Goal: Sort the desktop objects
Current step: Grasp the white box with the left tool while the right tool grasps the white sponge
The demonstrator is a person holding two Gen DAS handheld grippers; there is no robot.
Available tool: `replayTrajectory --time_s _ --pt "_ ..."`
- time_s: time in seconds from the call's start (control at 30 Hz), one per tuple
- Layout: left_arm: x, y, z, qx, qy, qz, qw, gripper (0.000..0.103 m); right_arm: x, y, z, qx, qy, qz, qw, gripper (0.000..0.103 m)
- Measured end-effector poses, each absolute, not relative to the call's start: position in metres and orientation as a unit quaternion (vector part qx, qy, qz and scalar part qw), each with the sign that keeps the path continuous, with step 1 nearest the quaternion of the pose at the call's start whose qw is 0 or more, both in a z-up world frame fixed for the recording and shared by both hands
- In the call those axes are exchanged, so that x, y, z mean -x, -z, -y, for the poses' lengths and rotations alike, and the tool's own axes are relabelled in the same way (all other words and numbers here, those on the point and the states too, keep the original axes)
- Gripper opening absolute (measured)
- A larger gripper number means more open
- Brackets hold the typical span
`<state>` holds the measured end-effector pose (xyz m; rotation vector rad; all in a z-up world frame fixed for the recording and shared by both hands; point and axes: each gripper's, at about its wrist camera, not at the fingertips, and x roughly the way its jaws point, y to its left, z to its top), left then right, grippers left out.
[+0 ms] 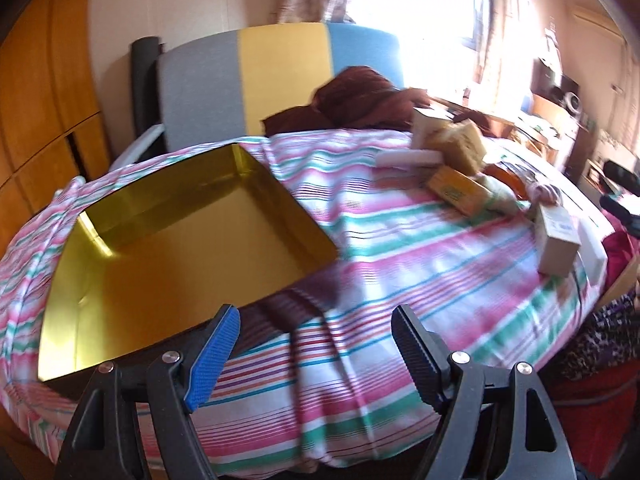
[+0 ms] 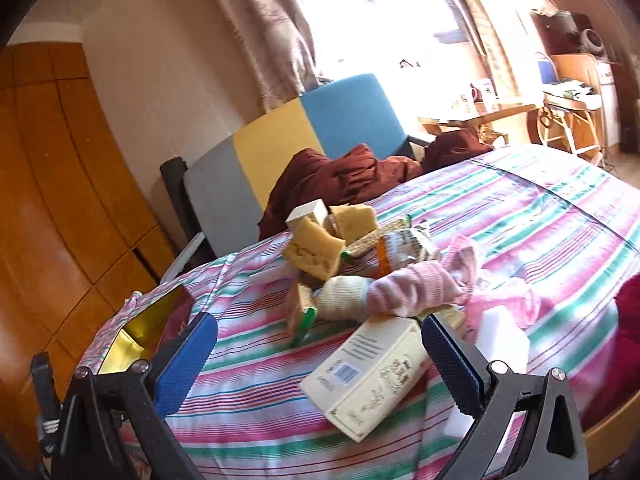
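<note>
A shallow gold-lined box (image 1: 176, 248) lies open and empty on the striped cloth, just ahead and left of my left gripper (image 1: 316, 332), which stands open above the cloth. A heap of items sits at the right: yellow sponges (image 1: 460, 140), an orange packet (image 1: 456, 190) and a cream carton (image 1: 558, 236). In the right wrist view the cream carton (image 2: 368, 376) lies tilted between the fingers of my open right gripper (image 2: 320, 344), not clamped. Behind it lie the sponges (image 2: 314, 250), a pink-and-white sock (image 2: 384, 292), a snack bag (image 2: 404, 246) and a white block (image 2: 500, 344). The gold box (image 2: 140, 328) shows at the left.
The table is round with a pink, green and white striped cloth (image 1: 400, 248). Behind it stands a grey, yellow and blue chair (image 1: 280, 80) with dark red fabric (image 1: 360, 96) on it. A wooden wardrobe (image 1: 40, 100) fills the left; a cluttered desk (image 2: 480, 112) stands by the window.
</note>
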<state>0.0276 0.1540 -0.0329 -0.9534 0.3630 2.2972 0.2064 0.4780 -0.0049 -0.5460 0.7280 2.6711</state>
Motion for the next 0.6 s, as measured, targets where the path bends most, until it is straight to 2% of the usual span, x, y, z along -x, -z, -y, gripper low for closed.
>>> replayTrajectory --time_s 0.17,0.4,0.6 --pt "-0.037 0.036 -0.203 0.375 -0.824 -0.164 0.392 0.08 -0.215 0.011 -0.495 0.191 -0.925 -0.264 0.197 0.103" --pt "-0.055 0.016 -0.276 0.35 -0.774 -0.174 0.498 0.08 -0.249 -0.02 -0.501 0.157 -0.936 -0.212 0.232 0.103" --pt "-0.083 0.018 -0.331 0.339 -0.739 -0.199 0.548 0.08 -0.28 -0.027 -0.524 0.125 -0.926 -0.241 0.262 0.103"
